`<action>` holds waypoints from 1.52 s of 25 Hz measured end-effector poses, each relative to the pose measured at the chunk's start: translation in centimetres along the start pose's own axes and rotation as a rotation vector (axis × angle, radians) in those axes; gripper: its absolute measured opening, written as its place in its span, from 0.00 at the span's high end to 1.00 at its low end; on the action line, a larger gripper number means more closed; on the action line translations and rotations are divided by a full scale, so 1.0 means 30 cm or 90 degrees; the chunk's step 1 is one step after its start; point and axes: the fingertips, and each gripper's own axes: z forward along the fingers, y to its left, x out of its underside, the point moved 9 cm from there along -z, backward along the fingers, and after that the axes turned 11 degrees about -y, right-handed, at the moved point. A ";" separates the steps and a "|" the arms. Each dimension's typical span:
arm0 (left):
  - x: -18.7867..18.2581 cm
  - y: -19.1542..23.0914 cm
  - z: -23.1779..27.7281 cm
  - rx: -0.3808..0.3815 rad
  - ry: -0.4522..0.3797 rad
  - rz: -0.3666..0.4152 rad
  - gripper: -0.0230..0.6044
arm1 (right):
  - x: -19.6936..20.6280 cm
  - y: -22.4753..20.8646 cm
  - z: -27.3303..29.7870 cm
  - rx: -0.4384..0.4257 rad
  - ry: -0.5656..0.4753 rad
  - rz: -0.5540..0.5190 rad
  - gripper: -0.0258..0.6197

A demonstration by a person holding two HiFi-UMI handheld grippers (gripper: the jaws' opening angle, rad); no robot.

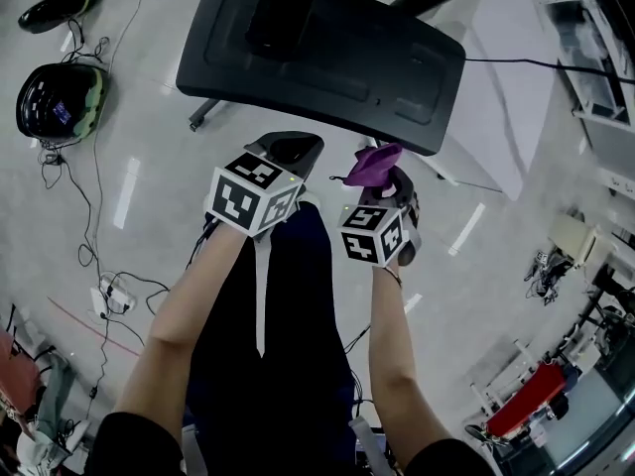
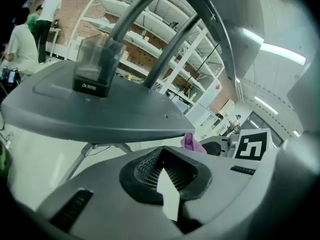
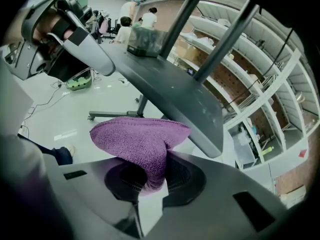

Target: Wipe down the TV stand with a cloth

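Right gripper [image 1: 389, 184] with jaws clamped on a purple cloth [image 1: 372, 164], just short of the stand's [image 1: 327, 58] near edge, left gripper [image 1: 293, 152] beside it, jaws together, nothing between them

Black helmet [image 1: 60, 100] with green lining sits on the floor, upper left. Another dark item [image 1: 55, 8] lies at the top left corner, unclear what. Thin cables [image 1: 84, 196] trail down the floor's left side to a white power strip [image 1: 114, 294]. White board [image 1: 516, 97] lies flat on the floor, upper right. Red item [image 1: 526, 400] sits near the bottom right corner. White shelving [image 2: 150, 39] stands against a brick wall. People [image 2: 30, 29] stand far back by a table.
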 end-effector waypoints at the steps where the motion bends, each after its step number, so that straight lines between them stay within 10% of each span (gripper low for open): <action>1: 0.015 0.021 -0.019 -0.003 -0.002 -0.003 0.95 | -0.019 0.035 0.011 -0.005 -0.005 -0.006 0.84; 24: 0.673 0.604 0.096 -0.094 -0.081 0.055 0.95 | 0.085 0.565 0.641 -0.010 -0.194 0.061 0.84; 38: 0.603 0.820 0.215 -0.100 -0.154 0.051 0.95 | -0.120 0.572 0.868 -0.027 -0.285 0.042 0.84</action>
